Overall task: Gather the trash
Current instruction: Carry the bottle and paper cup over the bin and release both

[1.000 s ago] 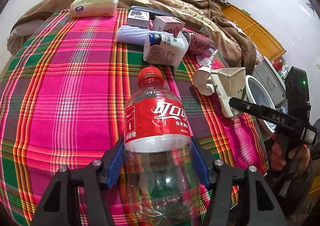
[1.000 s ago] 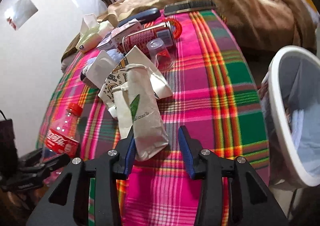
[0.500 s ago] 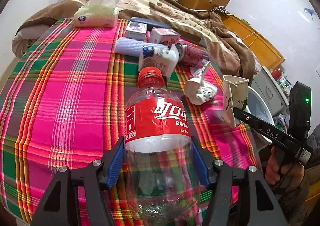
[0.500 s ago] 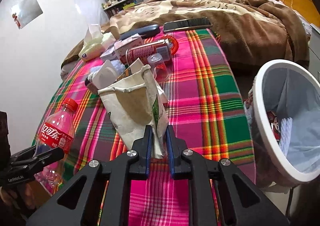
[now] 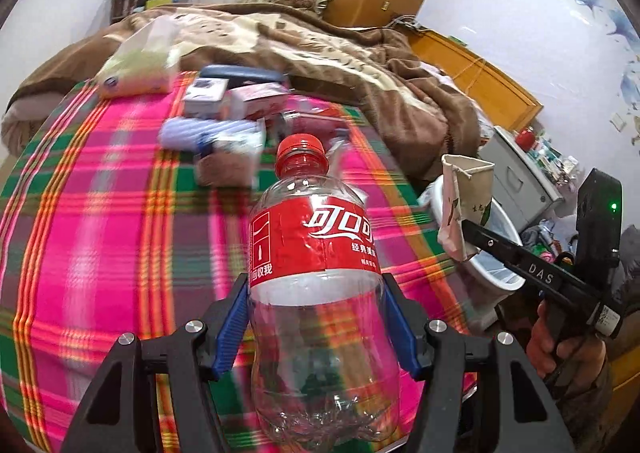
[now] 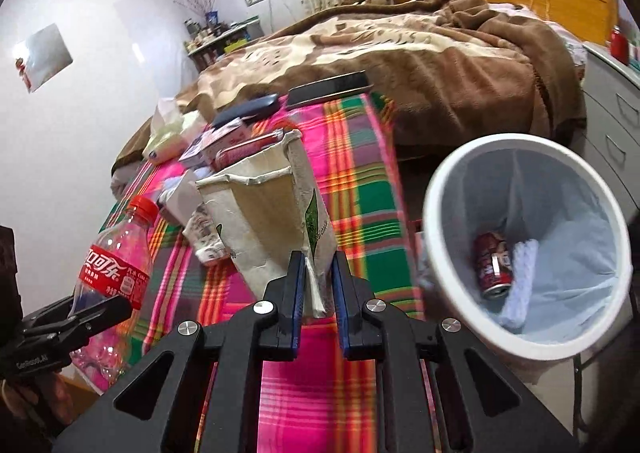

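The left gripper [image 5: 316,317] is clamping an empty plastic bottle [image 5: 316,293] with a red cap and red label; its 2 blue pads are pressing on the clear body just under the label, 1 on each side, and the bottle is standing upright between them, cap pointing away from the camera. In the right wrist view the same bottle [image 6: 114,273] is showing at the far left, tilted and lifted clear of the plaid blanket [image 6: 360,189].

The right gripper [image 6: 318,285] is pinching a crumpled paper cup [image 6: 272,221]. Its jaws are closed tight on the flattened lower edge of the cup, which is rising from the pads with its open mouth facing up and away. From the left wrist view the cup [image 5: 466,201] is hanging off the tips of that gripper, over the bed's edge and in front of the bin.

A white bin [image 6: 436,213] with a pale liner is sitting just right of the held cup, beside the bed. A red can [image 6: 494,265] is lying inside it.

More litter [image 5: 224,121], boxes and wrappers, is lying blurred on the blanket beyond the bottle.
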Demonstrator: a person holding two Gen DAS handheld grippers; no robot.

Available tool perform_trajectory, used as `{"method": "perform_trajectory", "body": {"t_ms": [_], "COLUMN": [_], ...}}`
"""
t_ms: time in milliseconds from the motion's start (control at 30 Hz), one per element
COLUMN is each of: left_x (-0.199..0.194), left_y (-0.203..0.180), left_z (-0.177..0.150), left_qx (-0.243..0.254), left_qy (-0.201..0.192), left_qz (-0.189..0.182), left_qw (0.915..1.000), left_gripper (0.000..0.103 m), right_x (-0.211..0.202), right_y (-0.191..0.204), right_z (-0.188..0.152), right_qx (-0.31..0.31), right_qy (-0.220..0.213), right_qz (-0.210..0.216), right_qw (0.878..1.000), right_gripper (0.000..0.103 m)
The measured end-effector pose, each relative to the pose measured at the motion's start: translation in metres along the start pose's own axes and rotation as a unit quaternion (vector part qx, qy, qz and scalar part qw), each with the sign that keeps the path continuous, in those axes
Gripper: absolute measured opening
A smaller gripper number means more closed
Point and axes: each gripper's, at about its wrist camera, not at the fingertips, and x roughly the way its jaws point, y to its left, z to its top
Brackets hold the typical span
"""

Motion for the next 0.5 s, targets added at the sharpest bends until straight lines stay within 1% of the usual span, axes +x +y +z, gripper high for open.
{"method": "perform_trajectory", "body": {"t_ms": [167,500], "left_x": [0.010,0.040], "left_y": [-0.032,-0.105], "left_z": [0.010,0.028], "left_qx": [0.027,0.077], "left_qy": [-0.004,0.002], "left_qz": [-0.014,-0.062], "left_qw": [0.9995,0.9951], "left_gripper": [0.062,0.062], "right_x": [-0.011,-0.034], "right_y": [-0.026,-0.077], "right_z": [0.004,0.010], "right_qx": [0.020,0.062], "right_qy": [-0.012,-0.035], "right_qz": [-0.020,-0.064], "right_qw": [1.000,0.995], "right_gripper": [0.014,0.014]}}
